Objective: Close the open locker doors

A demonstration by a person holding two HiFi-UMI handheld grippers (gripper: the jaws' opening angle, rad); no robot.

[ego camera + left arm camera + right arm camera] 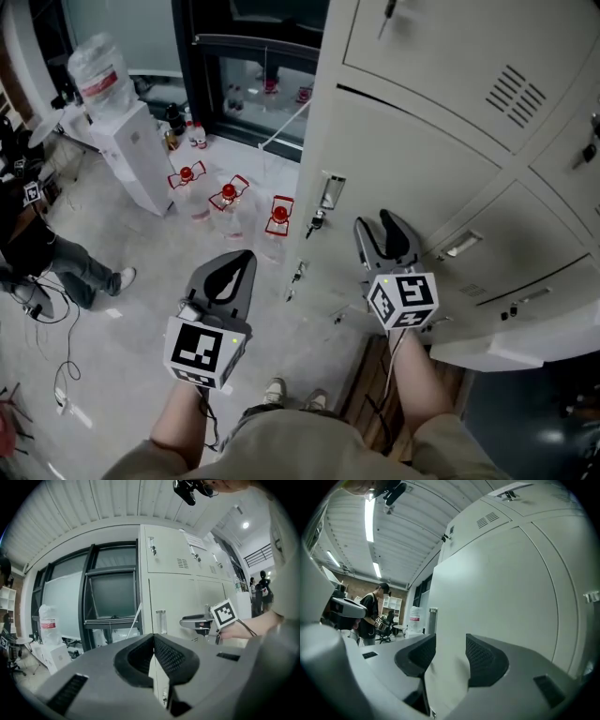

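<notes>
Mid-frame, our right gripper (376,225) faces the door (422,155), jaws released and empty. Lower left, our left gripper (242,259) is clenched on nothing.

Grey left gripper (242,259) and right gripper (382,225) bear black-and-white marker cubes (204,352) (cable (391,362) trailing); khaki clothes (281,450), pale shoes (275,389).

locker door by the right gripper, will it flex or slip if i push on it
The locker door looks like thin painted sheet metal, so it should stay stiff and probably swing as one panel. Its face is smooth and flat, so the open right gripper may slide across it. Likely light for its size.
</notes>
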